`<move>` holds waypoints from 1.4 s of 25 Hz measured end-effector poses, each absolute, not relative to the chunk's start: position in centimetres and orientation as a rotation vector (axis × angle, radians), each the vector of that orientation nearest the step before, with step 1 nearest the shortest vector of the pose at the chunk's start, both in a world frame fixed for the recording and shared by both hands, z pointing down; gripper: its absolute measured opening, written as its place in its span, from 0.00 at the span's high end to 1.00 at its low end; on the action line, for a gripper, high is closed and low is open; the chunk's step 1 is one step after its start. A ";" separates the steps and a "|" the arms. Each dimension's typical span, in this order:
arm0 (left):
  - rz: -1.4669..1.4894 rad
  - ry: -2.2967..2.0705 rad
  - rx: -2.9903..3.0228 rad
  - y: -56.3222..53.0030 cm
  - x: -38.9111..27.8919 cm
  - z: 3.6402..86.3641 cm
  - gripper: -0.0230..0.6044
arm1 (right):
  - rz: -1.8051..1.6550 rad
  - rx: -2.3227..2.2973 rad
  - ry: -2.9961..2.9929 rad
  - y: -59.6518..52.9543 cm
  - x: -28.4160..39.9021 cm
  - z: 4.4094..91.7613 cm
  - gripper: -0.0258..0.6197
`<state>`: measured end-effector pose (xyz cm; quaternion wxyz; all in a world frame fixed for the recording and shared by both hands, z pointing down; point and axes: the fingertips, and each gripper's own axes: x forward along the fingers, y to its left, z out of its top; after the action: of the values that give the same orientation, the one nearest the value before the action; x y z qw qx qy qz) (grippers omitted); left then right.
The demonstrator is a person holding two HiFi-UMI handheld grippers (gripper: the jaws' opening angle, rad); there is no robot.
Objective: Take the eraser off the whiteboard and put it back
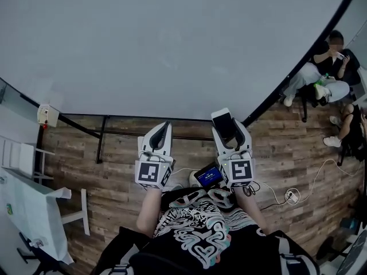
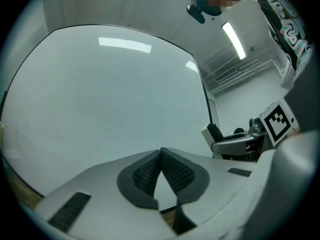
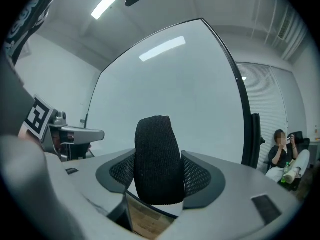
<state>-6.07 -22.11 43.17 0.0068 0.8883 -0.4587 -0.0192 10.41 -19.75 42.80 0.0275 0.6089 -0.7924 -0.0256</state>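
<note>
The big whiteboard (image 1: 172, 44) fills the space in front of me. In the head view the eraser (image 1: 222, 125) shows its white back. My right gripper (image 1: 225, 119) is shut on it, a little short of the board's lower edge. In the right gripper view the eraser's black felt face (image 3: 156, 149) stands upright, pinched between the two pads of the right gripper (image 3: 159, 160). My left gripper (image 1: 165, 126) is beside it, to the left. Its pads (image 2: 150, 171) meet at the tips with nothing between them. Both grippers point level at the board (image 2: 100, 99).
Black frame bars (image 1: 103, 136) run under the board over a wood floor. A person (image 1: 324, 67) sits at the far right, with chairs around. A white table (image 1: 28, 211) stands at the left. Cables and a plug (image 1: 292, 196) lie on the floor at the right.
</note>
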 end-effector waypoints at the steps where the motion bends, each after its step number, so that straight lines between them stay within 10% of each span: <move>1: -0.058 -1.430 2.781 -21.8 -6.3 43.0 0.92 | -0.059 1.890 -2.463 -19.3 10.3 42.4 0.52; 35: -0.080 -1.364 2.780 -13.9 -12.1 41.0 0.92 | 0.195 1.975 -2.745 -8.7 4.6 40.2 0.52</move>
<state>-12.11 -13.90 41.01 0.0219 0.8973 -0.4401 -0.0258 4.60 -8.71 40.22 -0.1222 0.5787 -0.8043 0.0570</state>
